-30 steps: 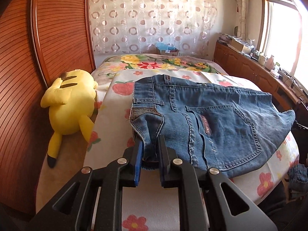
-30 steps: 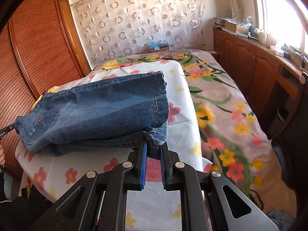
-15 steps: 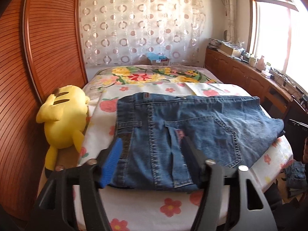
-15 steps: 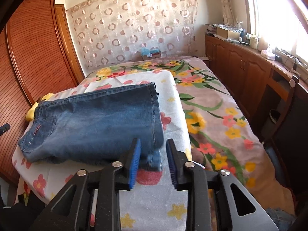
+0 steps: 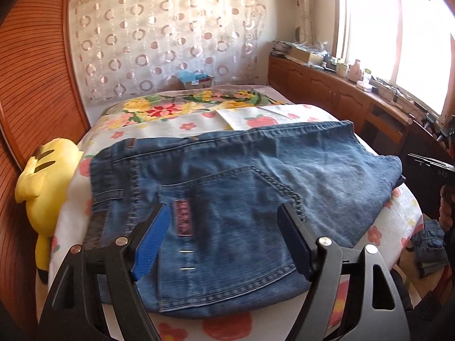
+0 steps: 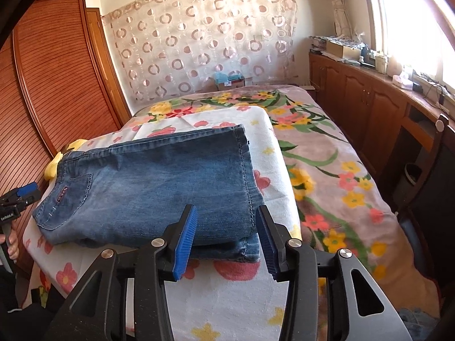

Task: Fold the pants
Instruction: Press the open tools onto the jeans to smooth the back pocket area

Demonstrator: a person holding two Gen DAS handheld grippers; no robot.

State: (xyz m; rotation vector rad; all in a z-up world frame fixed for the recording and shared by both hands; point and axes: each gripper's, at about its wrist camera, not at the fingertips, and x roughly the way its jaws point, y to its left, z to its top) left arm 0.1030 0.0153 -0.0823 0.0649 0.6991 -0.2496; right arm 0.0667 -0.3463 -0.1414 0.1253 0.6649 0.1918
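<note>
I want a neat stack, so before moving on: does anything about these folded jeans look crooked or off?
Mostly tidy. The jeans lie folded flat, but at the near right corner a lower layer sticks out past the top layer's hem, so the edges don't line up.

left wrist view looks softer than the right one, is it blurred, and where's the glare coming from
Left wrist view: the jeans and their pocket label are slightly smeared, while the window at right is blown out white. Right wrist view: the jeans' stitching reads crisper, the window again overexposed; both views bend the wardrobe from fisheye distortion.
</note>
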